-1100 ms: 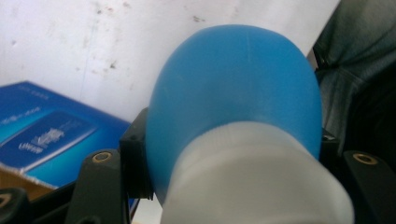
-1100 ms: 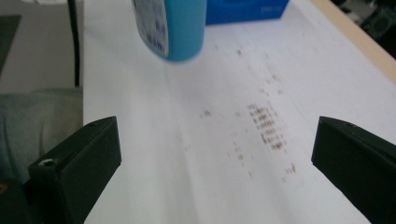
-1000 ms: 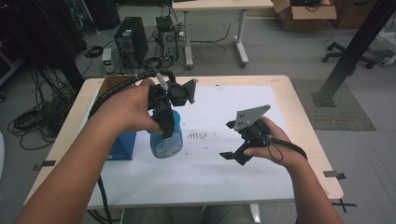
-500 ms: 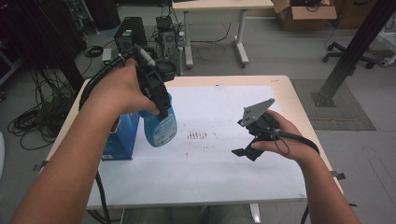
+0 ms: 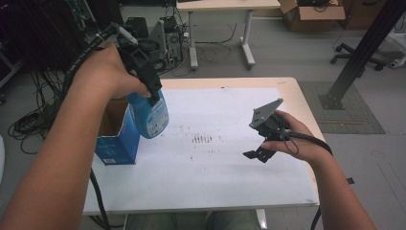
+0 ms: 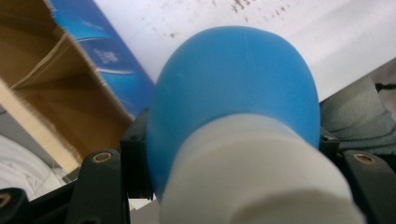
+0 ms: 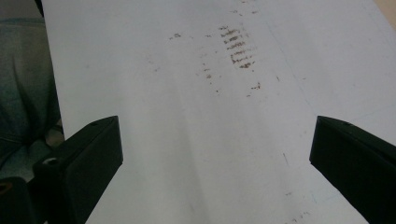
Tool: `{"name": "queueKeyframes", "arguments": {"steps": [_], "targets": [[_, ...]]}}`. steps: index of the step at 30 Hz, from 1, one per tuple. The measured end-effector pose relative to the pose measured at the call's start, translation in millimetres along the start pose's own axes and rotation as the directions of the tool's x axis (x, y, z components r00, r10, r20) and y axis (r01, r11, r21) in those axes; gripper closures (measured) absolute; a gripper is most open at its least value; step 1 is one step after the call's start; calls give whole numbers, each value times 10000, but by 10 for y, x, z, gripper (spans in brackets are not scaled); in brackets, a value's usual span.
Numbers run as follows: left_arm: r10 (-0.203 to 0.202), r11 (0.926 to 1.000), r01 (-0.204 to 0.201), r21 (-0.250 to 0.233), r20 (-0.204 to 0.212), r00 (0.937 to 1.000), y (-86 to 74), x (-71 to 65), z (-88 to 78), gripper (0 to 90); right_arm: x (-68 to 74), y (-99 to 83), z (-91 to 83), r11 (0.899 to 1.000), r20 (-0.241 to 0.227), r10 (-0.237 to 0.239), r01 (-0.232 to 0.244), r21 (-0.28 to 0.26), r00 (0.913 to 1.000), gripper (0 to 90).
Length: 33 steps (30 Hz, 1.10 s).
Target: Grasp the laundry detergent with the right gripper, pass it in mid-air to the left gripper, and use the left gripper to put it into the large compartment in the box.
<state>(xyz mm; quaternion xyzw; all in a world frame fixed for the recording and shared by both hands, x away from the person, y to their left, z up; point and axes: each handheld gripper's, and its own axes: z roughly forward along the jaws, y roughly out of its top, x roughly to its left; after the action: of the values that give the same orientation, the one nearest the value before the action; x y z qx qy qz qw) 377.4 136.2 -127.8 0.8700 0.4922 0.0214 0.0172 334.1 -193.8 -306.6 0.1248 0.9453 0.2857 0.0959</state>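
Note:
A blue spray bottle [image 5: 152, 116] with a white collar [image 6: 254, 179] hangs tilted in the air over the table's left part, beside an open blue cardboard box [image 5: 115, 143]. My left gripper [image 5: 153, 96] is shut on the bottle's neck, its black jaws pressing on either side in the left gripper view [image 6: 233, 158]. The bottle's blue body [image 6: 233, 88] blocks most of that view, with the box's brown inside [image 6: 56, 88] to its left. My right gripper [image 5: 258, 152] is held low over the white sheet [image 5: 215, 167] at the right. Its jaws stand wide apart and hold nothing [image 7: 215, 163].
The white sheet [image 7: 154, 116] covers most of the wooden table [image 5: 297, 91] and carries small brown marks [image 5: 202, 139] near its middle [image 7: 236, 46]. Computers, cables, another table and a cardboard box stand on the floor beyond the far edge.
My left gripper has lifted the bottle off the sheet and carried it up and to the left, toward the box. The right gripper has stayed about where it was.

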Motion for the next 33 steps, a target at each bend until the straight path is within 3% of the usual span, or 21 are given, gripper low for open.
{"name": "queueKeyframes", "arguments": {"steps": [7,15,22,27,33], "targets": [[-809,9967,809,-109,20,9967,-73,222,-181,379,-24,34,-52,9994,-24,-134,134,318,9999,28],[-1782,9839,1782,-140,-33,9840,-155,509,-358,378,-58,29,-81,9975,-91,-140,146,698,9999,28],[-2696,9629,2697,-37,78,9629,-220,770,-396,378,-77,-40,-55,9962,-211,51,-33,870,9998,30],[-3420,9396,3421,-108,94,9396,-280,942,-403,378,-91,-71,-55,9954,-249,140,-116,946,9996,31],[-4015,9156,4012,-255,-66,9158,-323,1089,-359,377,-99,-76,-44,9953,-294,143,-114,959,9995,31]]}}
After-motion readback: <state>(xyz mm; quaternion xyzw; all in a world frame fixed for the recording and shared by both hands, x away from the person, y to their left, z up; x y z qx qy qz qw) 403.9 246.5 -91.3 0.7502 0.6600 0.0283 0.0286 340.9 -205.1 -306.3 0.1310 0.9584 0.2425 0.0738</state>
